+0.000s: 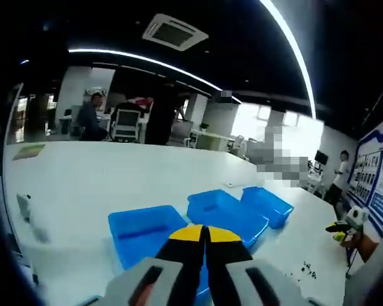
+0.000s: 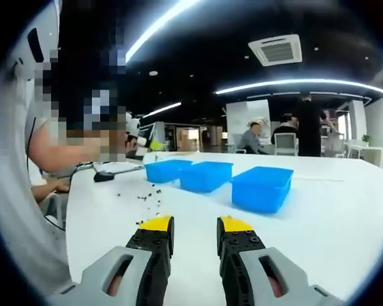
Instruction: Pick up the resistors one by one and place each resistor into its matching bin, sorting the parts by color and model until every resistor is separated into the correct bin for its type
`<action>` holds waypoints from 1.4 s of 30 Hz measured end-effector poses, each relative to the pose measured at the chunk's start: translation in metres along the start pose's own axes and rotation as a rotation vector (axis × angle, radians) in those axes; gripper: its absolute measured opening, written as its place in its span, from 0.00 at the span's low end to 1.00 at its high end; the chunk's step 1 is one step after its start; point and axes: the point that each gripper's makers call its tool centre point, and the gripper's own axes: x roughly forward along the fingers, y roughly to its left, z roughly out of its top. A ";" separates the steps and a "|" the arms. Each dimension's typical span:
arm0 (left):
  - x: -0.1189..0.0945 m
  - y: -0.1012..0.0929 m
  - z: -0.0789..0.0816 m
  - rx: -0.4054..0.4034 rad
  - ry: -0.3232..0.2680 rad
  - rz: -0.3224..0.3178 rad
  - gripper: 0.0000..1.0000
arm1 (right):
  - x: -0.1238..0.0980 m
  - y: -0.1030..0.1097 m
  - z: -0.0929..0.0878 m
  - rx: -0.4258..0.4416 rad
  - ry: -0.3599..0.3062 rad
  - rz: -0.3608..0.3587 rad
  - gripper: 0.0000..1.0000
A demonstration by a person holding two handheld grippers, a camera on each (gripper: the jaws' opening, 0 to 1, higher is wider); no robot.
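Left gripper (image 1: 205, 234): clenched, empty, above your bins (image 1: 226, 213).
Right gripper (image 2: 195, 224): released, empty.
Resistors (image 2: 148, 194): scattered on the worktop (image 2: 345, 204) near its edge, beside the bins.
Progress: sorting apparently not begun; every resistor remains.

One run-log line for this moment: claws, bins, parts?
left claw: shut, empty, above blue bins | right claw: open, empty | resistors: loose on white table, left of bins | bins: nothing visible inside
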 end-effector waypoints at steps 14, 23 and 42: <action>0.017 -0.003 -0.022 0.228 0.152 0.055 0.12 | 0.000 0.007 -0.003 -0.002 0.014 0.003 0.29; 0.049 -0.081 -0.068 1.074 0.730 -0.373 0.19 | 0.000 0.002 -0.007 0.003 0.028 -0.008 0.29; 0.072 -0.056 -0.101 1.113 1.063 -0.435 0.15 | 0.001 -0.025 -0.010 0.030 0.036 -0.060 0.29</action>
